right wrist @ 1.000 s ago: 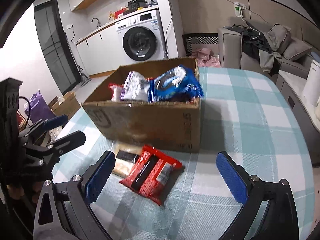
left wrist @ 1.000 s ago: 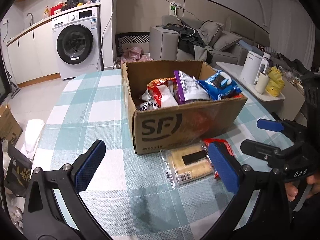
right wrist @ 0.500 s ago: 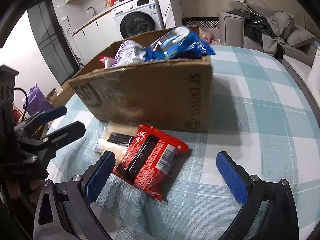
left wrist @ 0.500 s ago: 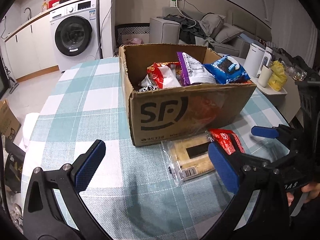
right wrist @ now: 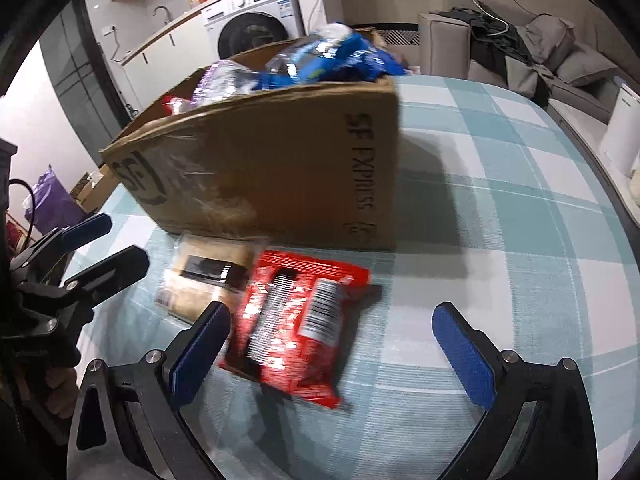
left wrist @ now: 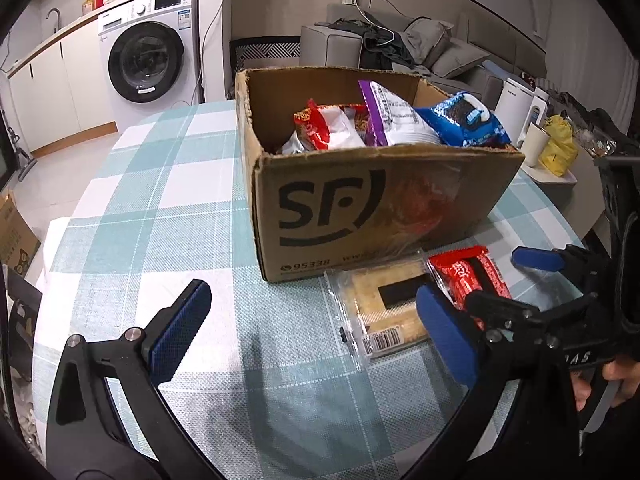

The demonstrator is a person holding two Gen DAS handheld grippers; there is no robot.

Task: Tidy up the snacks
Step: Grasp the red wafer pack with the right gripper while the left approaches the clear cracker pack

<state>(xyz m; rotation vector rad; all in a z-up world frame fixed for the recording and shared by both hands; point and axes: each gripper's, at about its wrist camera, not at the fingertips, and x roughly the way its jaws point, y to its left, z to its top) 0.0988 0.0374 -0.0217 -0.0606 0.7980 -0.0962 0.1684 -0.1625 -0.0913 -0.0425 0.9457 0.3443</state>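
Right gripper (right wrist: pixel 330 350): jaws stood wide apart, nothing between the pads, low over the bench at the bottom of the right wrist view. Over the last second it had dropped and pushed in, so the red packet went from small at lower centre to large and right between the blue pads.

Red packet (right wrist: pixel 296 320): lay flat on the bench at the centre of the right wrist view, barcode up, just in front of the box and overlapping the edge of the clear packet. Untouched so far.

Left gripper (left wrist: pixel 310 326): also spread open and empty, at the bottom of the left wrist view. It had closed in on the box too; the box front grew much bigger in frame.

Clear packet (left wrist: pixel 384 304): pale biscuit pack with a black label, flat on the bench at centre right of the left wrist view, touching the foot of the box.

Cardboard box (left wrist: pixel 380 204): sat mid-frame on the checked bench (left wrist: pixel 160 220), already holding a blue bag (left wrist: pixel 464 120), a purple-and-white bag (left wrist: pixel 394 118) and a red-and-white bag (left wrist: pixel 324 126).

What it meant: by my reading, the approach was nearly done and the right gripper was lined up for the red packet. Two snacks were left outside the box.

Next call: the packet was thin and slippery-looking, so the pads probably needed to come down at its long edges.
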